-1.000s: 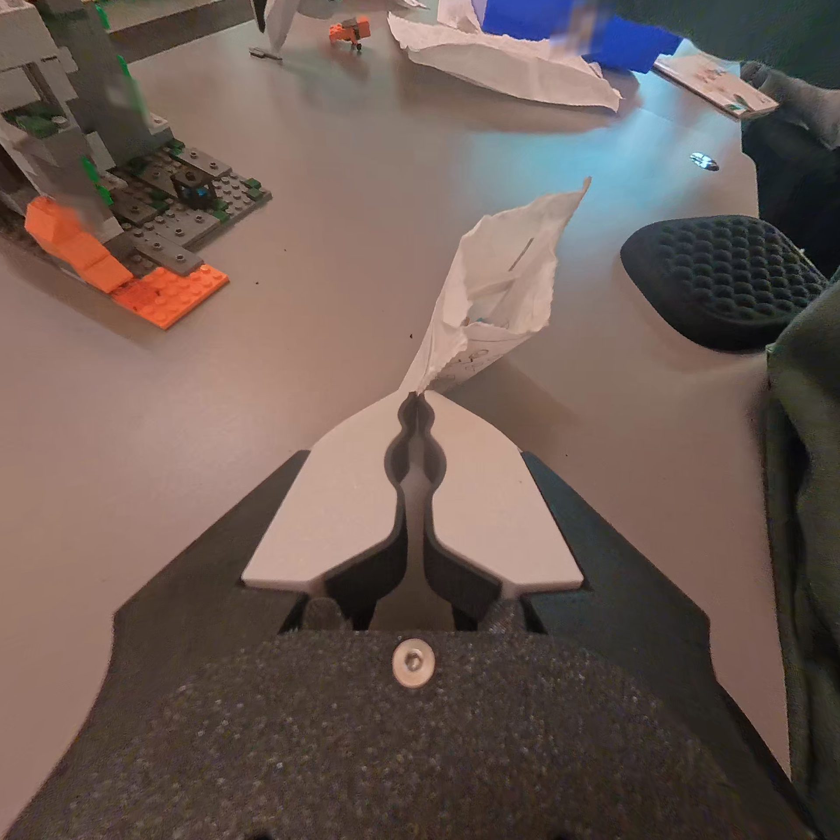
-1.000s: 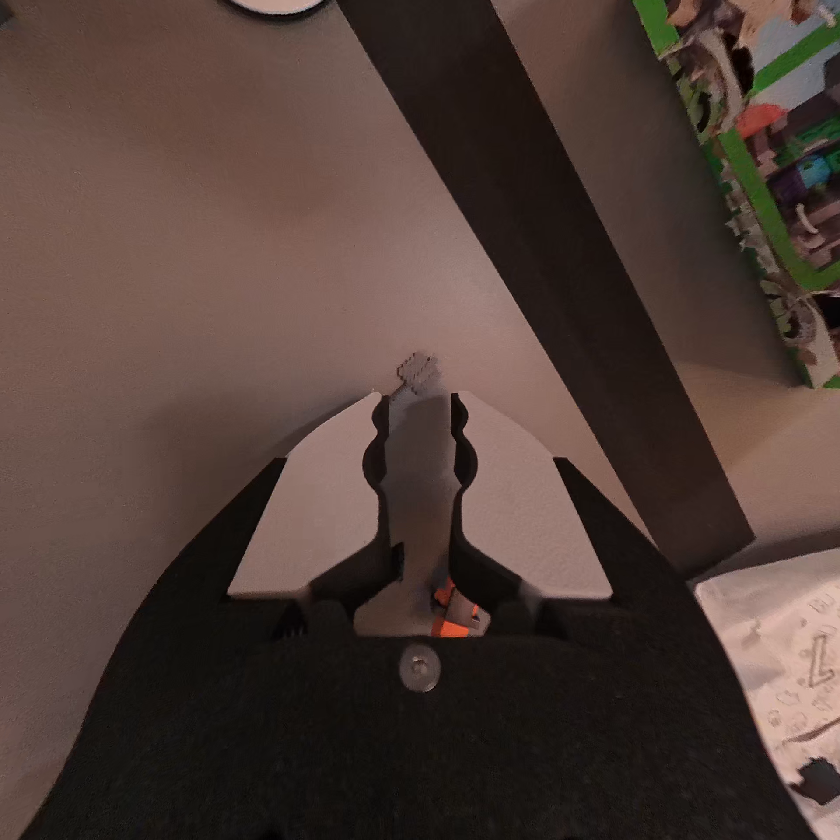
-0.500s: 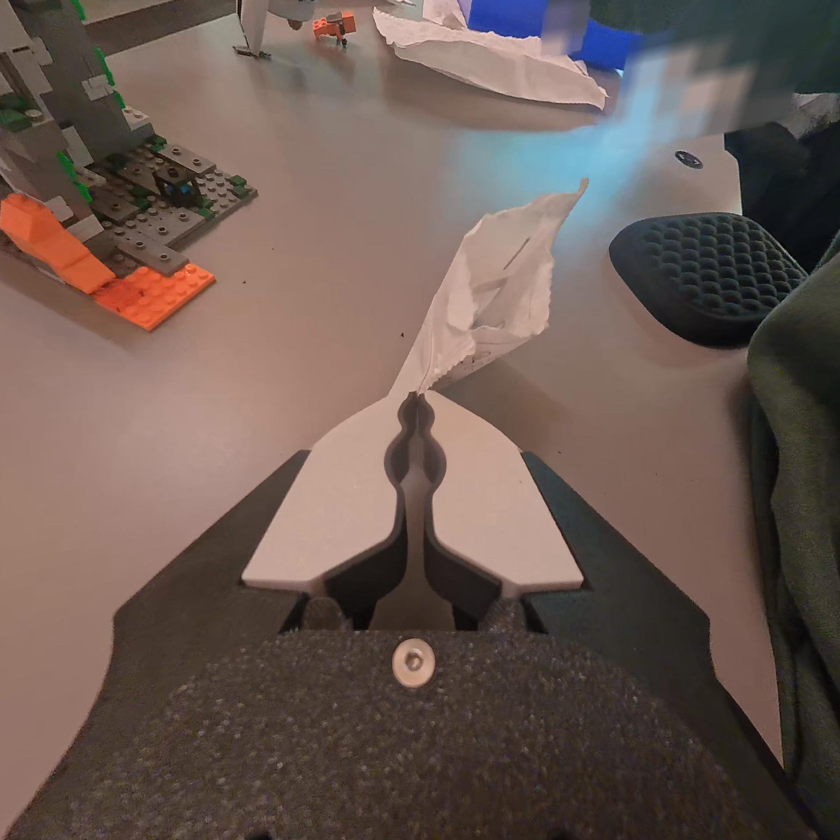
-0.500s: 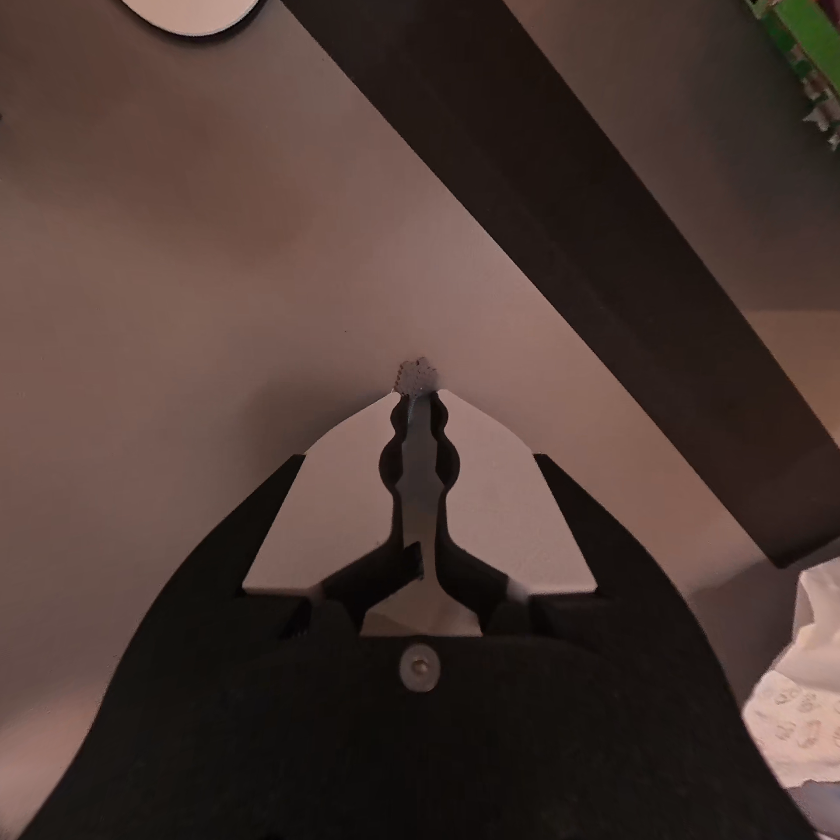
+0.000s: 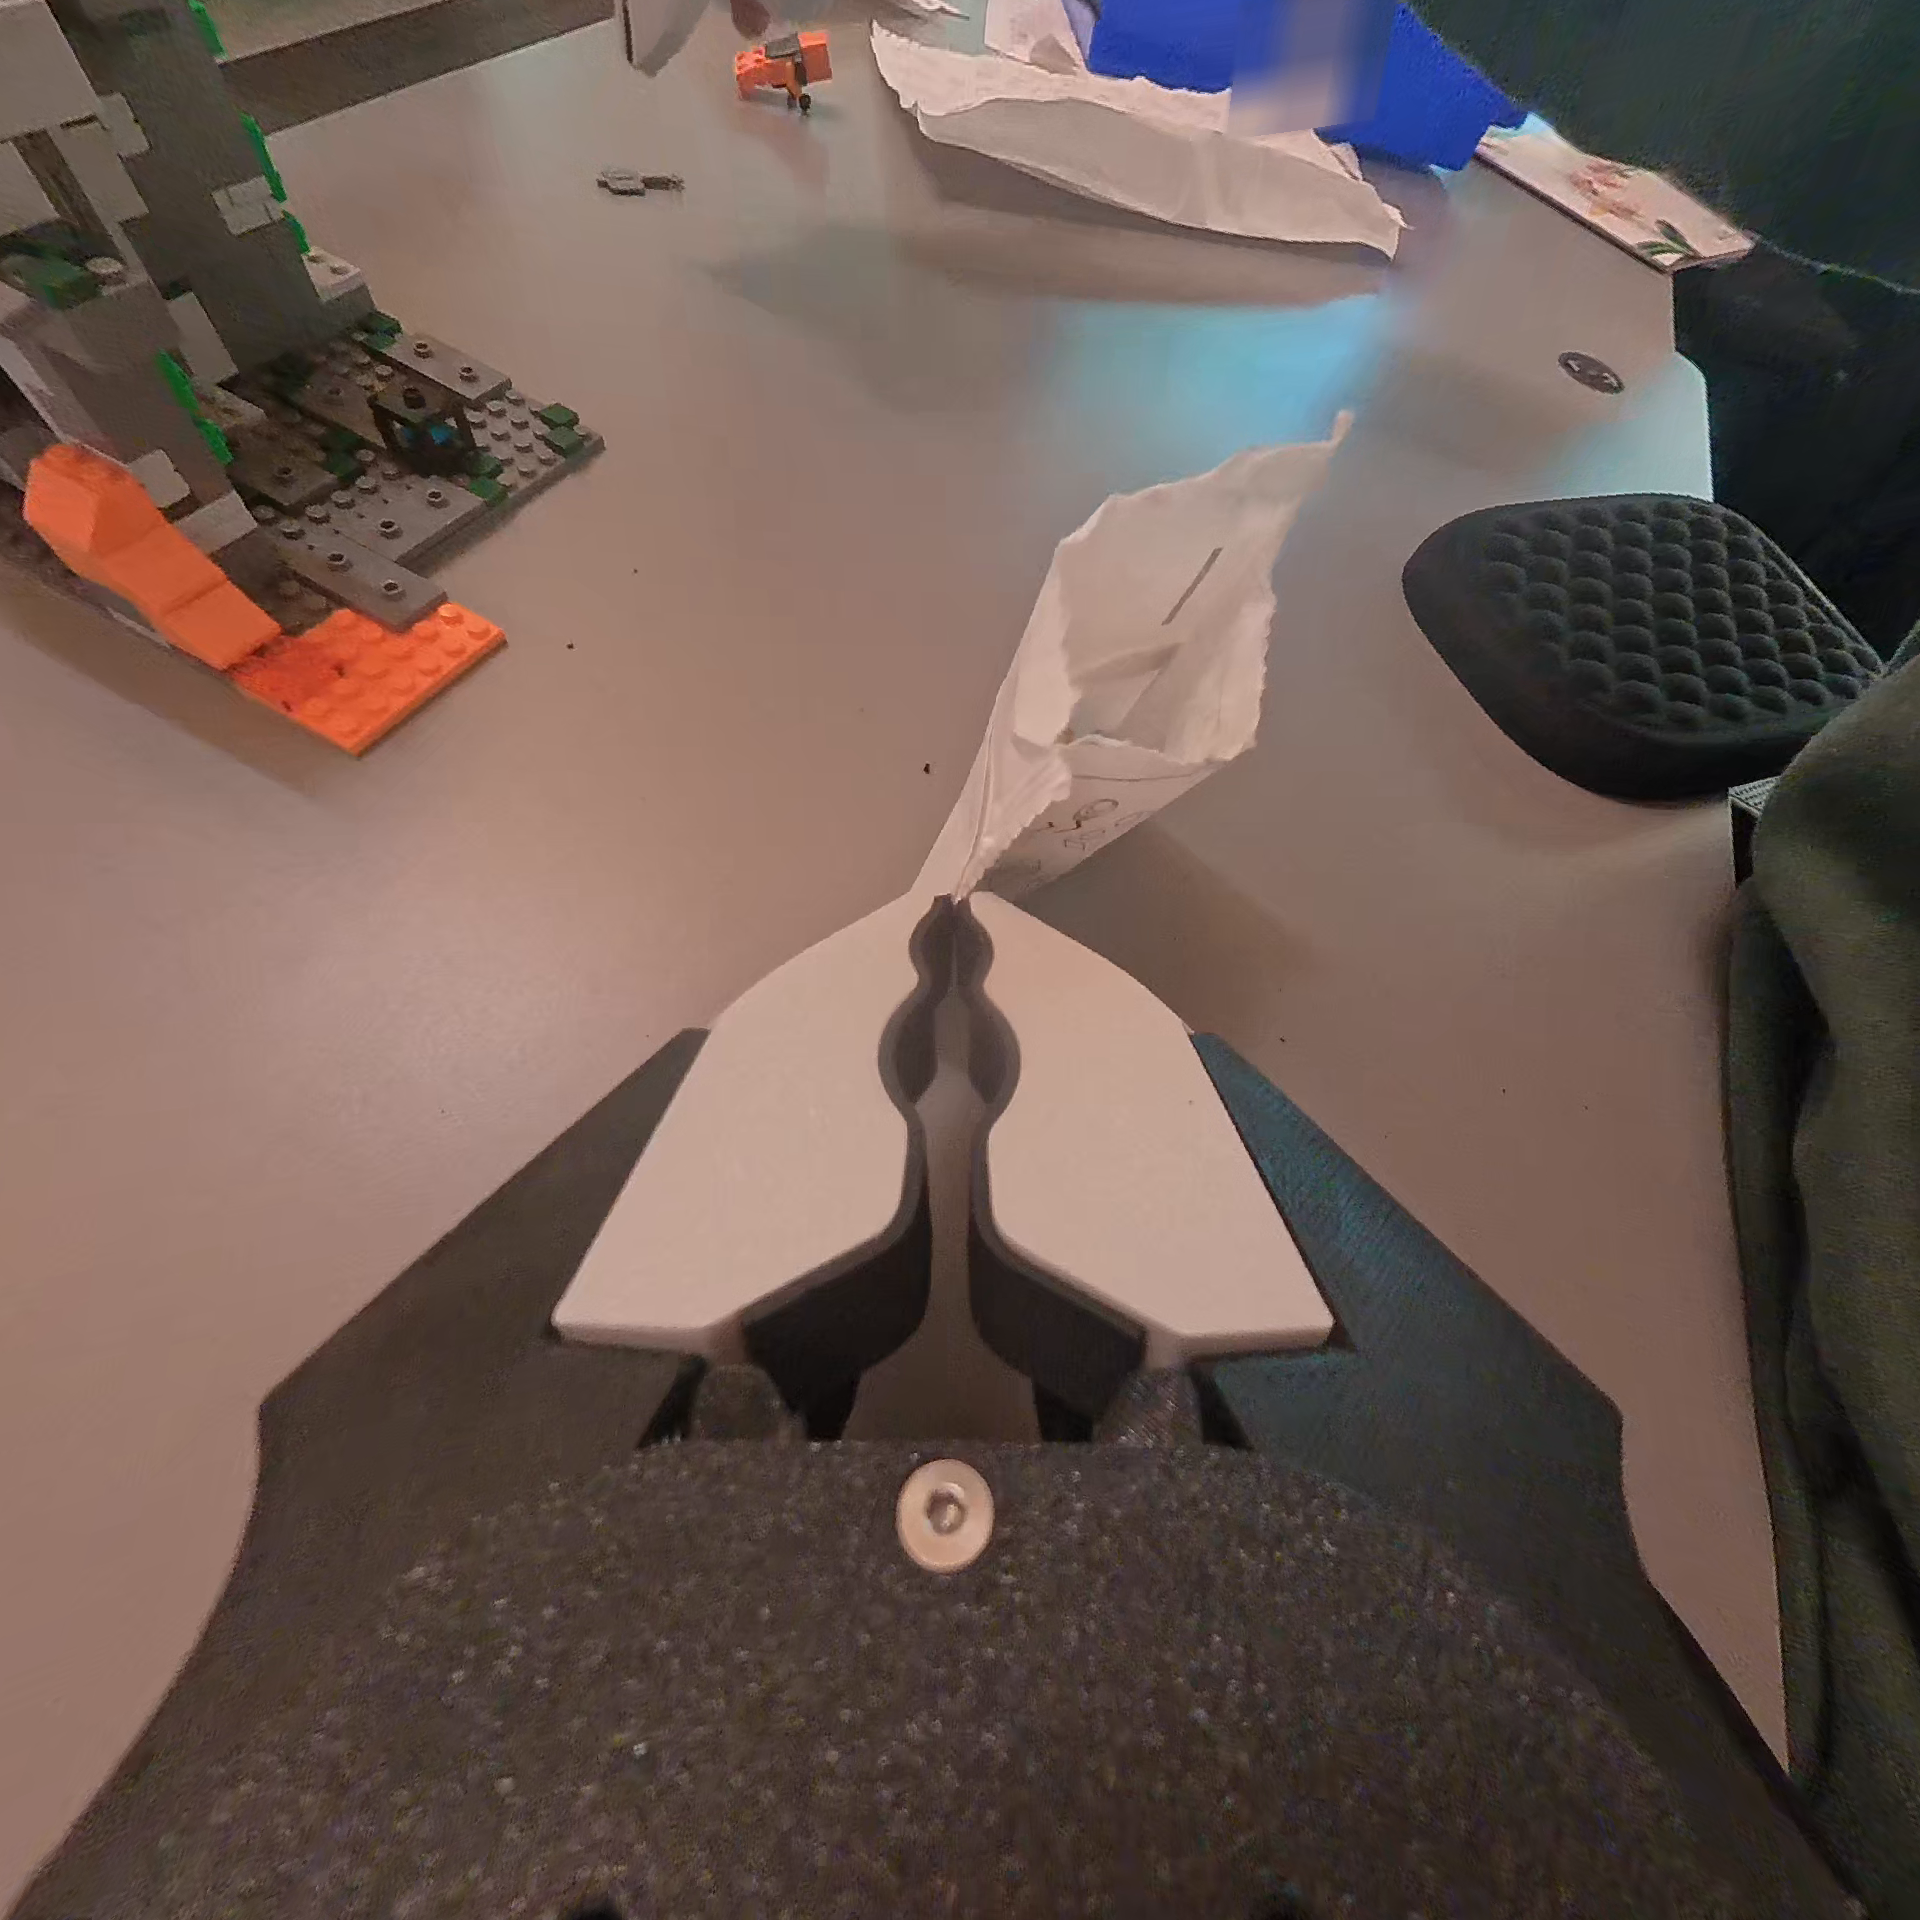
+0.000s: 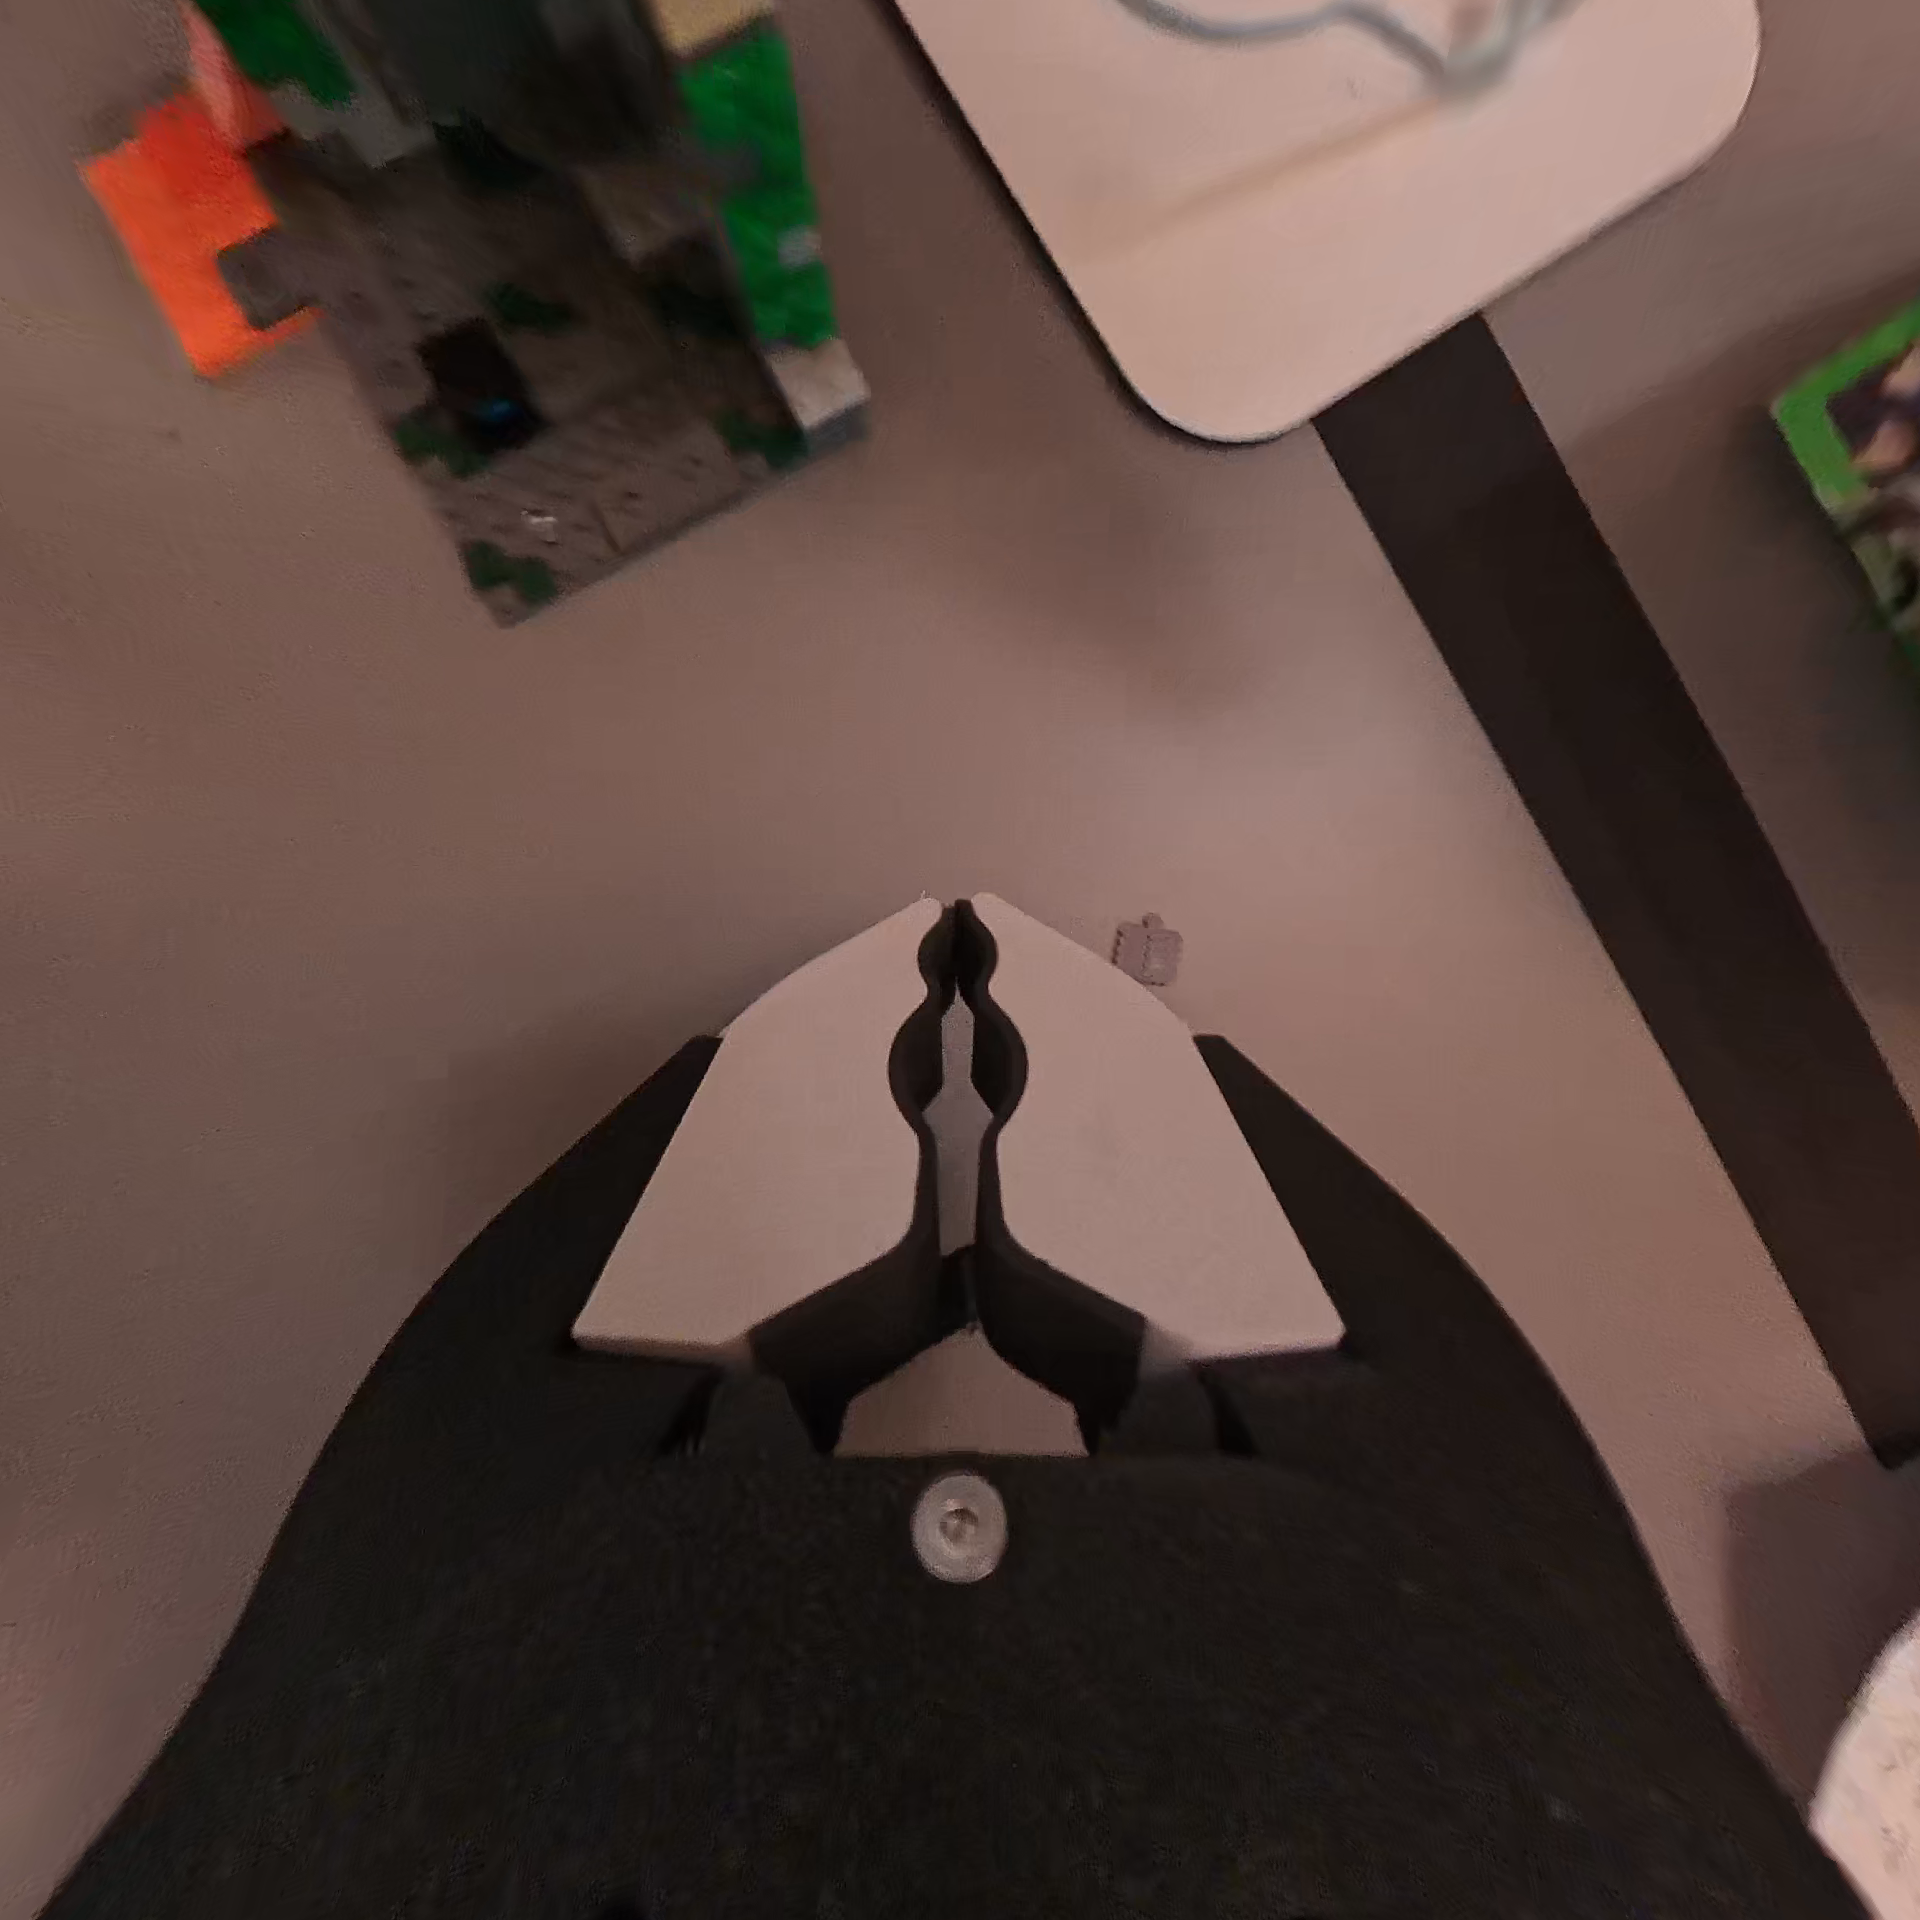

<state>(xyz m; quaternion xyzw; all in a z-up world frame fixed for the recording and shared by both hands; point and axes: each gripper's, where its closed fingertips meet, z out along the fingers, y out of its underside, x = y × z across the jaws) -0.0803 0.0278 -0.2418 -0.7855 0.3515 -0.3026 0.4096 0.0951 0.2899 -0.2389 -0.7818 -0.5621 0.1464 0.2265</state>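
A smooth grey-beige counter (image 5: 727, 935) is being shown in dim warm light, with a black strip (image 6: 1621, 790) running diagonally across it ahead-right of the right tool. A dark green garment (image 5: 1839, 1143) is being seen at the right edge of the left view, beside a black textured pad (image 5: 1631, 644).

The left tool (image 5: 957, 906) is being held with its fingertips clamped together on the pinched corner of a torn white paper bag (image 5: 1132, 665). The bag's long axis is being pointed forward and to the right, away from the tool, with the torn open mouth facing up and back.

A grey, green and orange brick model (image 5: 229, 436) is being shown ahead-left of the left tool, well apart. More crumpled white paper (image 5: 1143, 156) and a small orange brick piece (image 5: 784, 64) are lying far ahead.

The right tool (image 6: 957, 906) is being held fully together with nothing between the tips. A small grey brick piece (image 6: 1148, 948) is lying on the counter just right of the right fingertip, not gripped. A white rounded panel (image 6: 1351, 208) is being seen ahead-right.
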